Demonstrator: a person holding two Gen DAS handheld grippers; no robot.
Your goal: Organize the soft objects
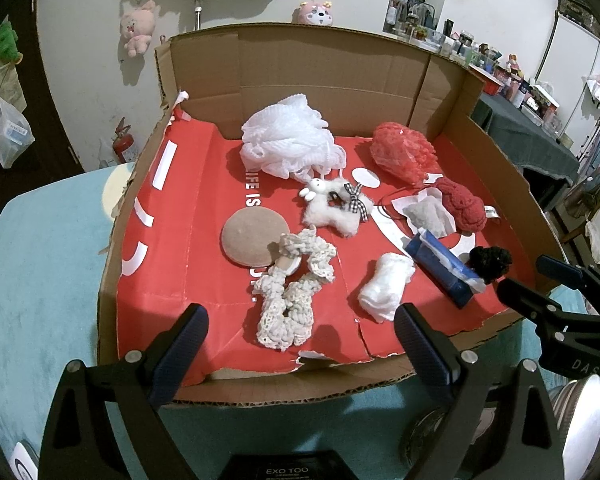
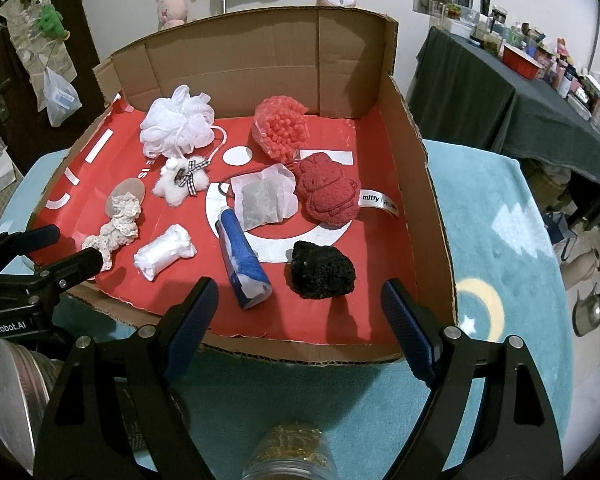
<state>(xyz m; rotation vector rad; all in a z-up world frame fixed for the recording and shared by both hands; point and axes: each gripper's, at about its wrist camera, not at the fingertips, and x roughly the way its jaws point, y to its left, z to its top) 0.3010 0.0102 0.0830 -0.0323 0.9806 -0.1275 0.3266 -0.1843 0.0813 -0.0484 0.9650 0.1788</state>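
While both jaws are held wide and empty, the black sponge (image 2: 323, 275) is seen lying just ahead of the right hand-held gripper (image 2: 300, 322), nearer it than the left hand-held gripper (image 1: 302, 338), inside the cardboard tray (image 2: 428, 200).

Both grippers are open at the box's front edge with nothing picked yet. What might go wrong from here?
1. The cream scrunchie overlaps the round beige pad; grabbing one may drag the other.
2. The blue tube lies close to the black pouf, so the right gripper might nudge it.
3. The left gripper and right gripper sit close together and could collide.
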